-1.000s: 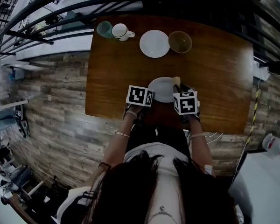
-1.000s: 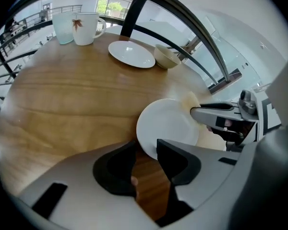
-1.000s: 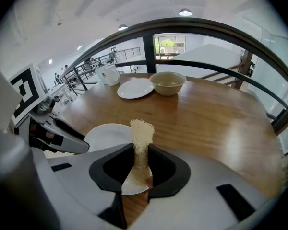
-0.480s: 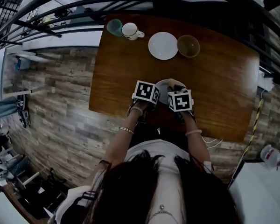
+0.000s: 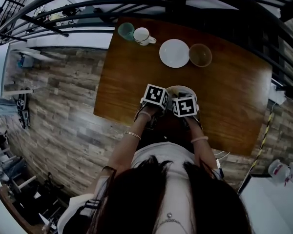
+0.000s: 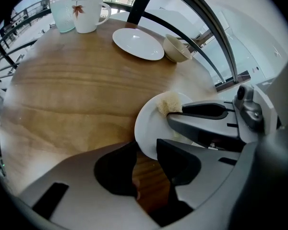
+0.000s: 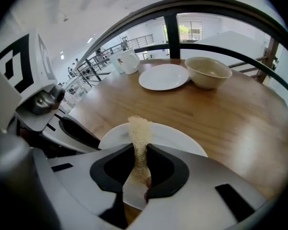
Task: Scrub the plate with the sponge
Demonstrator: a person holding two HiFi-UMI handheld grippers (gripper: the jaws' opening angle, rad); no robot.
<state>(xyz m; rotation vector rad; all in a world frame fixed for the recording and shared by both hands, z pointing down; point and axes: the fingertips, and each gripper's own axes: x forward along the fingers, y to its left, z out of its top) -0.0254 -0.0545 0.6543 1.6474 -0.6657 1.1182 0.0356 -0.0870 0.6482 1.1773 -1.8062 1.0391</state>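
A: Head view. Where is the plate?

B: The plate (image 5: 183, 89) lies at the near edge of the bench (image 5: 229, 96), about midway along it. The left hand-held gripper (image 5: 158, 96) and right hand-held gripper (image 5: 184, 105) sit side by side over it and cover most of it. Along the far edge stand a cup (image 5: 126, 31) and a mug (image 5: 143, 35), just beside each other toward the far left corner. Further right come a far plate (image 5: 174, 53) and a bowl (image 5: 200, 55), also just beside each other.

A: Left gripper view. Jaw state?

B: Narrow. The plate's near rim sits between the jaw tips, and they close on it. The sponge (image 6: 169, 103) shows at the tip of the right hand-held gripper, resting on the far part of the plate.

A: Right gripper view?

B: The jaws are closing, with the pads pressing the sponge from both sides. The sponge stands upright between them, squeezed thin at the pads, with its top free above the plate's white surface. At the left of this view, a finger of the left hand-held gripper reaches the plate's rim. The far plate, bowl and mug stand well apart from the plate, toward the far edge.
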